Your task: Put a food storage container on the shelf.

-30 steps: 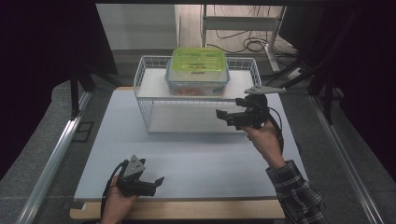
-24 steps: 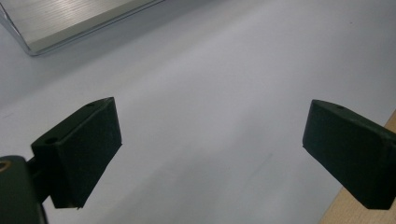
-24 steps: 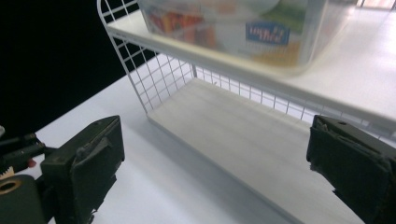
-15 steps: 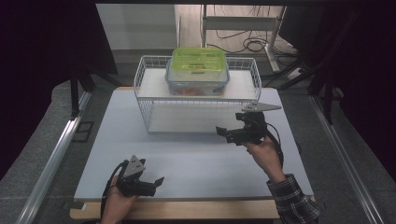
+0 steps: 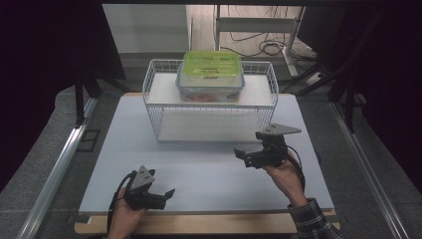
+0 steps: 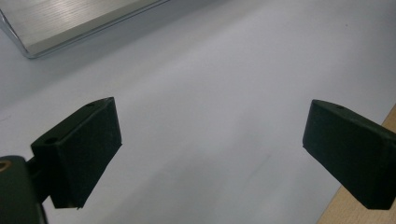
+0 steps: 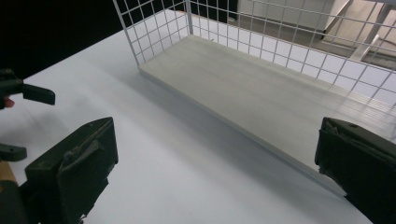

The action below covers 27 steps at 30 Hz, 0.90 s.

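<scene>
A clear container [image 5: 210,82] with a green lid sits level on the white wire rack's [image 5: 164,124] upper shelf

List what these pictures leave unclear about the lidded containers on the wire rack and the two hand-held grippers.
- Clear plastic container with the green lid, high view: too small to identify the reddish contents of the clear box beneath it.
- White wire rack, right gripper view: top shelf cut off by the upper edge.
- Right hand-held gripper: jaw bases cut off by the bottom edge.
- Left hand-held gripper: same.
</scene>
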Motion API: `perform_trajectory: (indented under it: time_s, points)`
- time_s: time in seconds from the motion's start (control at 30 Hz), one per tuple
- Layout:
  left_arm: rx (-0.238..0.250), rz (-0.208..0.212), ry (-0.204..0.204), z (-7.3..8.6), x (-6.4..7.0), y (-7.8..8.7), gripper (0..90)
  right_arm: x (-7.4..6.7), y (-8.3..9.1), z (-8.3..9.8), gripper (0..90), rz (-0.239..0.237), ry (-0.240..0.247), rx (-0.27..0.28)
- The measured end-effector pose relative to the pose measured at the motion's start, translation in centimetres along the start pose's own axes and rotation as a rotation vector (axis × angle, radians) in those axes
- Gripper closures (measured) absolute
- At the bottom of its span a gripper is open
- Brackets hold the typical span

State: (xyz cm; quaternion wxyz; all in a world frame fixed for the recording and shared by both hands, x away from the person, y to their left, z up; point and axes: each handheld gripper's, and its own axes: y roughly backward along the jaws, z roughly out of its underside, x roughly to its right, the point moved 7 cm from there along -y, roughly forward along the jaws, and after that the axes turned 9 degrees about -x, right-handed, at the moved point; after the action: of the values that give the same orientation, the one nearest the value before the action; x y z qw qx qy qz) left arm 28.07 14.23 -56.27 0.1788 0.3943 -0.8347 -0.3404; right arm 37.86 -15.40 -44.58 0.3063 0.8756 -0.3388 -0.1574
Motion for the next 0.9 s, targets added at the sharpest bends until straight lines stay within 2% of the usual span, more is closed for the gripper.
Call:
perform_trajectory:
  time_s: [0.4, 0.63, 0.9]
  points:
    - [0.012, 0.010, 0.005, 0.0, -0.1, 0.1, 4.1, -0.2, 0.3, 2.8, 0.0, 0.060, 0.042, -0.013]
    - [0.015, 0.015, 0.009, 0.0, -0.1, 0.1, 4.0, 0.2, 0.5, 4.3, 0.0, 0.083, 0.025, -0.002]
    - [0.013, 0.018, 0.008, 0.0, 0.1, 0.0, 3.9, 0.8, 0.4, 7.0, 0.0, 0.116, 0.017, -0.017]
